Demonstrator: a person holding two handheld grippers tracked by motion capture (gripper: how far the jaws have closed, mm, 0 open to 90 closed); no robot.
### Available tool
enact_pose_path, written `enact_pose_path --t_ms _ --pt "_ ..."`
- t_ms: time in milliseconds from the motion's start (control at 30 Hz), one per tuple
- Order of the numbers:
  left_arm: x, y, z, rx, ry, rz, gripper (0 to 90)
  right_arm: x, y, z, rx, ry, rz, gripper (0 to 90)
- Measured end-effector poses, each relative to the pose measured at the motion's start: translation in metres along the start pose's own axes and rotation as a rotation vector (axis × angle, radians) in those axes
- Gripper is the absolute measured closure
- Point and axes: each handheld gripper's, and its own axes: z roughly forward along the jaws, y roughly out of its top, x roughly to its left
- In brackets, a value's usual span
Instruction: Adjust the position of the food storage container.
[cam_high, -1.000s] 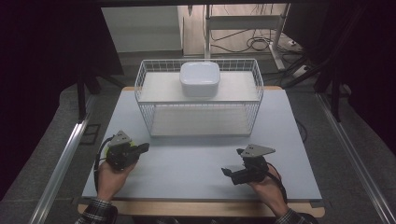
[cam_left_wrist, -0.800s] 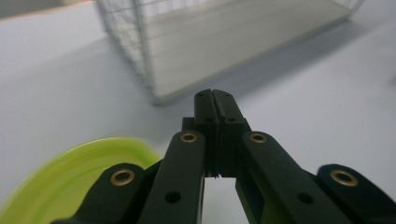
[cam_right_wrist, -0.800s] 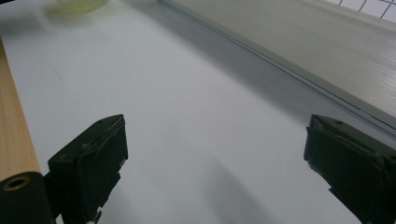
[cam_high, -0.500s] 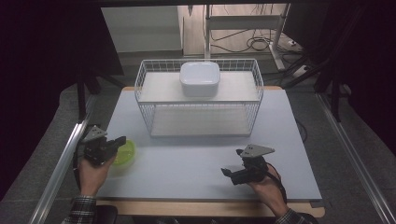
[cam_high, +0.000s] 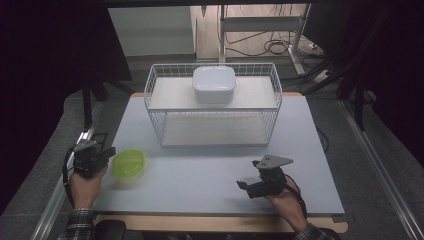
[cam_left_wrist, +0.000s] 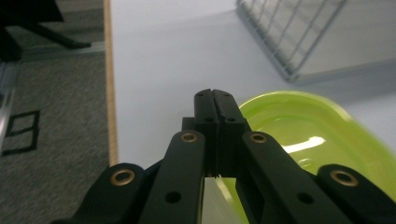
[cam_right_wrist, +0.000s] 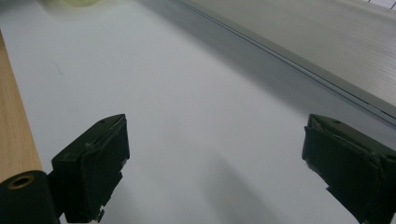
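A lime-green plastic bowl (cam_high: 129, 162) lies on the pale table (cam_high: 200, 175) near its front left. My left gripper (cam_high: 111, 151) is just left of it at the table's left edge, tips against the bowl's rim. In the left gripper view its jaws (cam_left_wrist: 212, 93) are pressed together, with the bowl (cam_left_wrist: 299, 135) right beside and behind them. I see nothing pinched between the tips. My right gripper (cam_high: 243, 186) rests at the front right, pointing left. In the right gripper view it (cam_right_wrist: 215, 163) is open over bare table, and the bowl (cam_right_wrist: 74, 2) is a far green blur.
A white wire basket (cam_high: 212, 107) stands at the back middle of the table, with a white lidded container (cam_high: 214, 84) on top. The basket's corner (cam_left_wrist: 289, 42) shows ahead of the left gripper. Floor and a metal rail (cam_high: 55, 205) lie left of the table.
My left hand has moved left toward the table edge and sunk a little, uncovering the green bowl, which now lies at its right. The right hand has stayed put.
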Motion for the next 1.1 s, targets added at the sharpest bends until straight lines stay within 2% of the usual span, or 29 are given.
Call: enact_pose_path --t_ms 133,200,400,567,633,667,767,800,833,967,1100 --pt "0.004 -0.006 0.005 0.037 0.018 -0.005 89.8 0.000 0.000 0.000 0.002 -0.001 -0.003 8.1" --pt "0.003 -0.007 0.005 0.040 0.016 -0.008 89.8 0.000 0.000 0.000 0.005 -0.002 -0.005 8.1" --pt "-0.005 -0.008 0.008 0.060 0.014 0.003 89.8 0.001 0.000 0.001 0.009 -0.005 -0.007 8.3" --pt "-0.017 -0.007 0.011 0.066 -0.016 0.006 89.8 0.001 0.000 0.001 0.015 -0.004 -0.013 8.5" --pt "-0.028 -0.006 0.014 0.072 -0.040 0.016 89.8 0.001 0.000 0.001 0.019 -0.003 -0.013 8.5" --pt "-0.028 -0.006 0.014 0.072 -0.040 0.016 89.8 0.001 0.000 0.001 0.019 -0.003 -0.013 8.5" --pt "-0.045 -0.004 0.020 0.083 -0.075 0.035 89.8 0.001 0.000 0.002 0.019 -0.003 -0.013 8.6" --pt "-0.045 -0.004 0.020 0.083 -0.075 0.035 89.8 0.001 0.000 0.002 0.020 -0.003 -0.013 8.6" --pt "-0.054 -0.003 0.022 0.086 -0.096 0.044 89.8 0.001 0.000 0.002 0.022 -0.004 -0.014 8.6" --pt "-0.072 -0.001 0.027 0.090 -0.136 0.054 89.8 0.001 -0.001 0.002 0.025 -0.003 -0.014 8.7" --pt "-0.092 0.001 0.032 0.096 -0.200 0.065 89.8 0.001 -0.001 0.003 0.030 -0.004 -0.012 8.7"
